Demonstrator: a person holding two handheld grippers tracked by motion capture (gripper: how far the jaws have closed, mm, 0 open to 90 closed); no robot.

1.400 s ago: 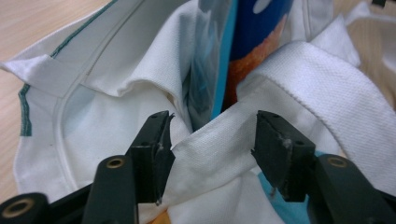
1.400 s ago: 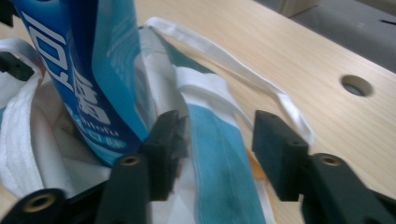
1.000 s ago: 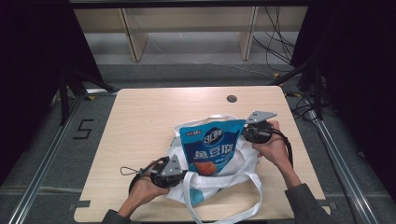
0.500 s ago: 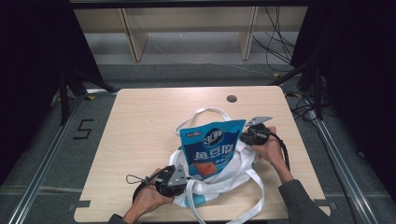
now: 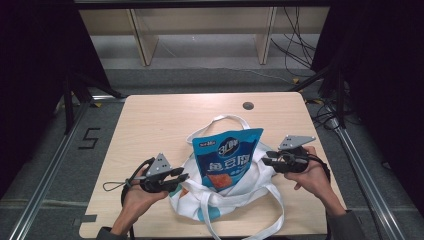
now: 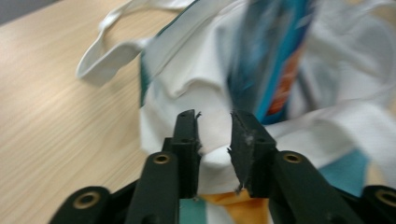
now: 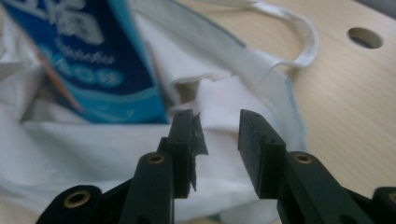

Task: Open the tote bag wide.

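My left gripper (image 5: 181, 177) sits at the near left edge of the white tote bag (image 5: 227, 192), which lies crumpled on the near half of the wooden table (image 5: 150, 120). Its jaws have just been opening and now stand a little apart; in the left gripper view (image 6: 215, 135) a fold of the bag's white cloth lies in the gap, but the pads are not pressing on it. My right gripper (image 5: 266, 159) is just beside the bag's right edge, jaws pointing left toward it. They too have just been opening and are spread somewhat wider; in the right gripper view (image 7: 217, 133) the white cloth shows behind the gap, and nothing is pinched.

The blue snack bag (image 5: 227, 157) stands partly inside the tote bag's mouth, its top leaning toward the far side, between my two grippers. One white handle (image 5: 222, 120) loops out on the far side of the tote; another white handle (image 5: 277, 210) trails toward the near edge of the table. A small round hole (image 5: 248, 105) sits in the tabletop, far right of the bag and well apart from it.
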